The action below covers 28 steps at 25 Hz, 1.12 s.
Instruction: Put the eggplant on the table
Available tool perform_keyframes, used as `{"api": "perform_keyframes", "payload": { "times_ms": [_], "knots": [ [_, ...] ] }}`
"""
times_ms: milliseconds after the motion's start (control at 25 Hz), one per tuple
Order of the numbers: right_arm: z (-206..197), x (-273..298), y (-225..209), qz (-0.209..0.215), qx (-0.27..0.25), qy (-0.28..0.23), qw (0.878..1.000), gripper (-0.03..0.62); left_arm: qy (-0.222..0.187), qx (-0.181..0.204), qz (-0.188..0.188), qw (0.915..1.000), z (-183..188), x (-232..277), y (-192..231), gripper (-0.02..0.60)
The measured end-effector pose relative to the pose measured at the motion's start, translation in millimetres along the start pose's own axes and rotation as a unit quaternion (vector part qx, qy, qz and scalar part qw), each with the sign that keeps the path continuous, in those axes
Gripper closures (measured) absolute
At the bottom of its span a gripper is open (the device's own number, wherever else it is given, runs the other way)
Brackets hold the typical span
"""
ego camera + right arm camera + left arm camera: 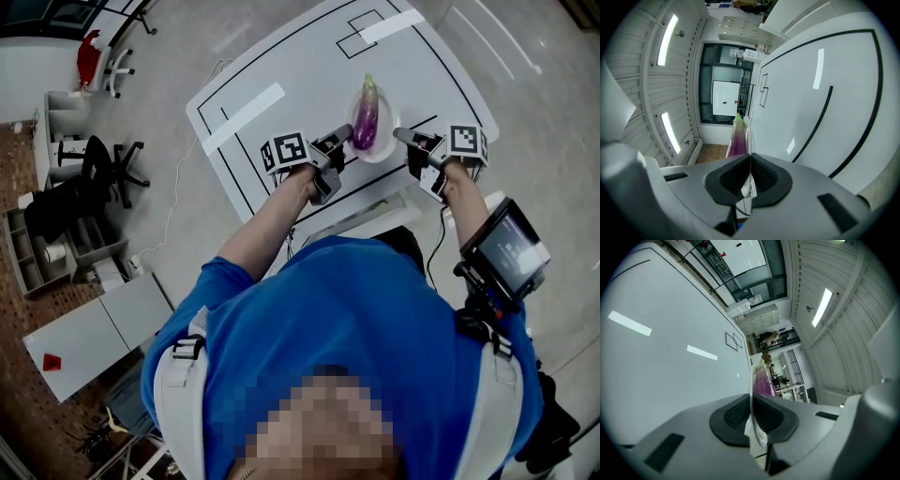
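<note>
Grips the left rim of the white plate (383,153) with the left gripper (343,132), jaws clamped tight on the thin edge. Grips the right rim with the right gripper (403,137), jaws likewise pressed together on the edge. Carries the purple eggplant (366,117) lengthwise in the plate, green stem end pointing away from the person, between both grippers. Positioned over the white counter (300,66) near its front edge, among the black line markings (234,131). Cannot tell whether resting on the surface or raised.
</note>
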State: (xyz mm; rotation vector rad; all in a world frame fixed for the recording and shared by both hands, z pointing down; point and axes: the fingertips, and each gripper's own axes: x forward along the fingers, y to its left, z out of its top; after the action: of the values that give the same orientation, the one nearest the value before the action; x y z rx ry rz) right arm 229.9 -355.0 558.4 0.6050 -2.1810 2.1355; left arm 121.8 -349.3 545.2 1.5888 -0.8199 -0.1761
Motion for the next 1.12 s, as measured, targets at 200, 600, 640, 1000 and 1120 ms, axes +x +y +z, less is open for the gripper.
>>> {"api": "perform_keyframes", "payload": {
  "times_ms": [200,600,640,1000,1120],
  "knots": [
    [-2.0,-0.3,3.2,0.014,0.021,-0.007,1.000,0.583,-0.006,-0.001,-0.002,1.0000,1.1,0.1,-1.1,0.555],
    [-0.2,0.2,4.7,0.028,0.020,-0.014,0.999,0.583,-0.017,-0.004,-0.013,0.9998,4.6,-0.5,-2.0,0.554],
    [-0.4,0.1,5.1,0.028,0.024,-0.015,0.999,0.583,-0.017,-0.005,-0.015,0.9997,4.9,-0.4,-2.4,0.554],
    [0.8,1.3,-2.0,0.023,0.019,-0.014,0.999,0.583,-0.016,-0.001,-0.007,0.9999,3.8,1.1,2.3,0.554],
    [4.5,1.8,-4.1,0.018,0.014,-0.013,1.000,0.583,-0.016,0.003,-0.004,0.9999,6.4,3.3,3.2,0.554]
  ]
}}
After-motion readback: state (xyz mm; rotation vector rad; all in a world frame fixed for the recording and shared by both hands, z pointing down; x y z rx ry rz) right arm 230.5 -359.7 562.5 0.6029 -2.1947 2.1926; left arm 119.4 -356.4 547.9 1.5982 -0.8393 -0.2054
